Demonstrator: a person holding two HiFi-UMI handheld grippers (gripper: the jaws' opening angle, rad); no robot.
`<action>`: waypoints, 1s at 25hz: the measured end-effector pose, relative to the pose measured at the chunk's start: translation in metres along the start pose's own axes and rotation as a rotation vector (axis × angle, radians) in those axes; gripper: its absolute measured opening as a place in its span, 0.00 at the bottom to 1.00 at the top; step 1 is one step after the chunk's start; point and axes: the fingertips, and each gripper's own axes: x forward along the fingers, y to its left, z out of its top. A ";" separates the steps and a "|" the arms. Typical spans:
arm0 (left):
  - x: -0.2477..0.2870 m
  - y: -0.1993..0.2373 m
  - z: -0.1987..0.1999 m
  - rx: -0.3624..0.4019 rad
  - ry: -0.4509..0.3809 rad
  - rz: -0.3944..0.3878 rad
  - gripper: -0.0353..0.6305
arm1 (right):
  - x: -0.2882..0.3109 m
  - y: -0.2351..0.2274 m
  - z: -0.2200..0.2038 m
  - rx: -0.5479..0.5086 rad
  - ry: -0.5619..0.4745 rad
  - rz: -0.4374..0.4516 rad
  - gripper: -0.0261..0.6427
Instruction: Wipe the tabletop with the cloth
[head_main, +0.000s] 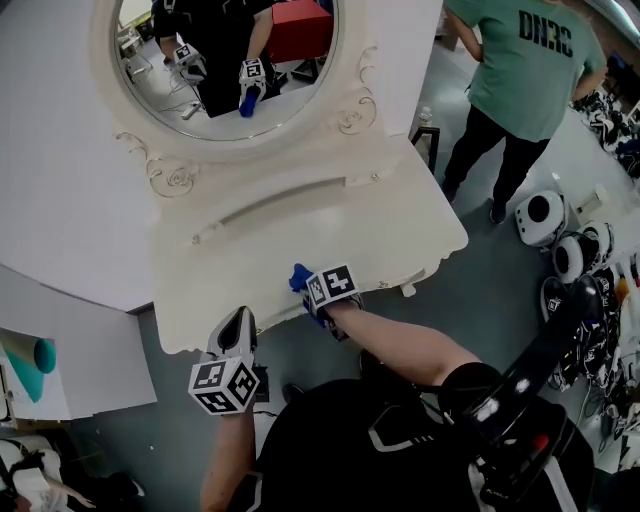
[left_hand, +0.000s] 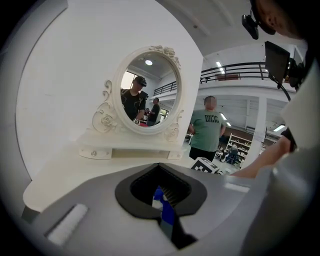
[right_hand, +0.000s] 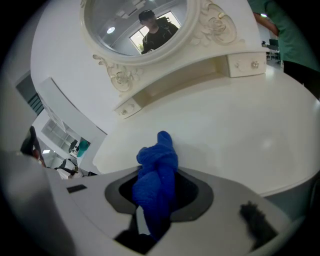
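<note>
Over the front edge of the white rounded tabletop (head_main: 400, 215), the bunched blue cloth (right_hand: 156, 172) is being clamped by the right gripper (right_hand: 155, 202), bare surface lying ahead, while the left gripper (left_hand: 162, 200), jaws together on nothing, is being held farther back.

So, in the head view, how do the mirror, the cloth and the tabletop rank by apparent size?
Largest: tabletop.
Then: mirror, though the picture's top edge crops it.
Smallest: cloth, clearly.

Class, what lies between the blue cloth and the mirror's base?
Only bare white tabletop, seen in the right gripper view, separates cloth and mirror base.
</note>
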 end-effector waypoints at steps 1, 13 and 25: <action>0.006 -0.007 0.000 0.004 0.003 -0.010 0.06 | -0.006 -0.010 0.001 0.009 -0.006 -0.006 0.24; 0.071 -0.083 0.007 0.063 0.035 -0.106 0.06 | -0.073 -0.135 0.012 0.098 -0.059 -0.085 0.24; 0.117 -0.153 0.006 0.099 0.054 -0.151 0.06 | -0.145 -0.258 0.022 0.184 -0.141 -0.171 0.24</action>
